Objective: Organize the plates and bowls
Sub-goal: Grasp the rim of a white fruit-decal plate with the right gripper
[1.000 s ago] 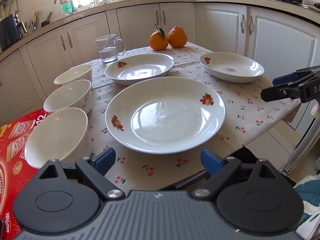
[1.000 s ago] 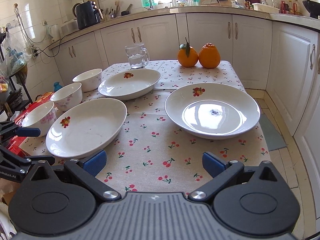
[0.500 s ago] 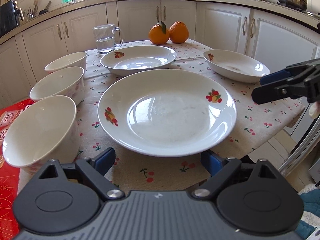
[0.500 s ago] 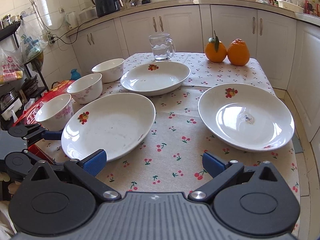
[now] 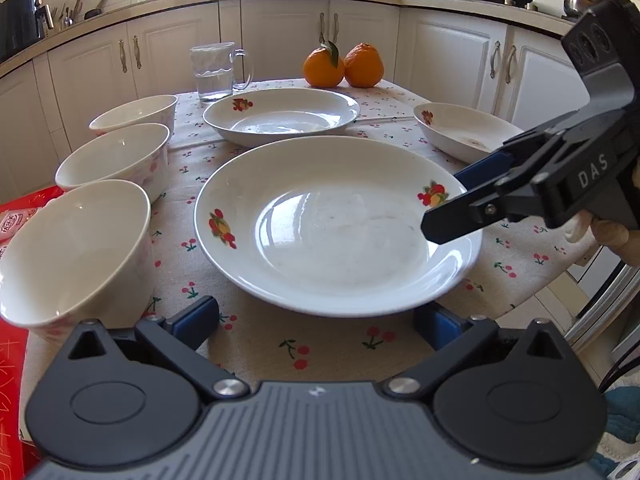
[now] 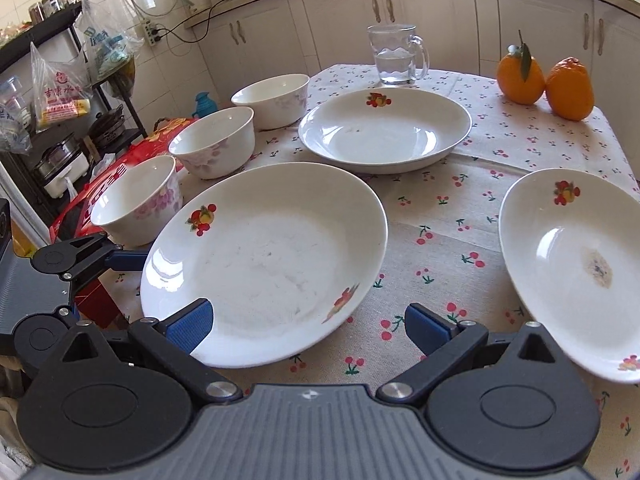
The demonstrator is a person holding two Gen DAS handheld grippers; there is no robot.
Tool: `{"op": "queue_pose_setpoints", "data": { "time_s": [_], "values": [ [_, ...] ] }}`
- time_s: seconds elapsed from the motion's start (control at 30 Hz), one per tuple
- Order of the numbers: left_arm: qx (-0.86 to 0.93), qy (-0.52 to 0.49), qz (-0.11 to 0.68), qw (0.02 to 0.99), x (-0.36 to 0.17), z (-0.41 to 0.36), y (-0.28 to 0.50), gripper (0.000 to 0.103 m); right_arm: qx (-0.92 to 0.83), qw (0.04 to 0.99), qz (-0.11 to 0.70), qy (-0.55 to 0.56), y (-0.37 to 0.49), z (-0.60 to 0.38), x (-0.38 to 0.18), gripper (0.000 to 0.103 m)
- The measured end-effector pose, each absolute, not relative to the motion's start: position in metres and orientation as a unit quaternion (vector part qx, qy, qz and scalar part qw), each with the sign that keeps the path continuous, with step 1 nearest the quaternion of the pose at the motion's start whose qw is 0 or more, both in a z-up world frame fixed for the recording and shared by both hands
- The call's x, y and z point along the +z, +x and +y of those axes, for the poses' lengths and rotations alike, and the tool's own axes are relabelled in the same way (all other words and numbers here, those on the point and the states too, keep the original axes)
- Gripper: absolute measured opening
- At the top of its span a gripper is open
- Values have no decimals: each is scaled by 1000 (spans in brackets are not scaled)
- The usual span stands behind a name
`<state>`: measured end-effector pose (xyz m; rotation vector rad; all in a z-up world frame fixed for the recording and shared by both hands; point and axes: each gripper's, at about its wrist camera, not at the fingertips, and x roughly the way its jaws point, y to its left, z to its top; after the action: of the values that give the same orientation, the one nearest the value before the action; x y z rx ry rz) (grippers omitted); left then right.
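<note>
Three white fruit-print plates lie on the cherry tablecloth: a near plate [image 5: 340, 224] [image 6: 260, 260], a far plate [image 5: 280, 116] [image 6: 384, 132] and a right plate [image 5: 464, 132] [image 6: 572, 272]. Three white bowls [image 5: 76, 252] [image 5: 116, 160] [image 5: 136, 114] stand in a row on the left, also in the right wrist view [image 6: 136, 200]. My left gripper [image 5: 316, 322] is at the near plate's front rim, its jaws opening and touching nothing. My right gripper [image 6: 310, 326] [image 5: 460, 200] is open over that plate's right rim, not pressing on it.
A glass mug of water [image 5: 218, 72] and two oranges [image 5: 344, 66] stand at the table's far end. A red box [image 6: 120, 172] sits beside the bowls. White cabinets [image 5: 452, 60] ring the table. A hand [image 5: 612, 232] holds the right gripper past the table's right edge.
The right gripper has swung left, from the right plate to the near plate's rim. The left gripper has come lower and closer to the near plate, and its fingers stand wider.
</note>
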<state>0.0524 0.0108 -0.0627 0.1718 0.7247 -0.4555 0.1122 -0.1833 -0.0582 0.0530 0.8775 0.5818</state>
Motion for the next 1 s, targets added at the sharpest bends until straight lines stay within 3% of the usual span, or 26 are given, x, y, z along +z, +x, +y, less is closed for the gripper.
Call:
{"op": "queue_pose_setpoints", "data": {
  "time_s": [0.7, 1.0],
  "values": [
    [-246, 95, 340, 903, -62, 7, 55, 100, 379, 806, 455, -7, 197, -159, -67, 103],
    [-256, 99, 335, 901, -61, 6, 54, 95, 394, 799, 455, -12, 214, -157, -64, 90]
  ]
}}
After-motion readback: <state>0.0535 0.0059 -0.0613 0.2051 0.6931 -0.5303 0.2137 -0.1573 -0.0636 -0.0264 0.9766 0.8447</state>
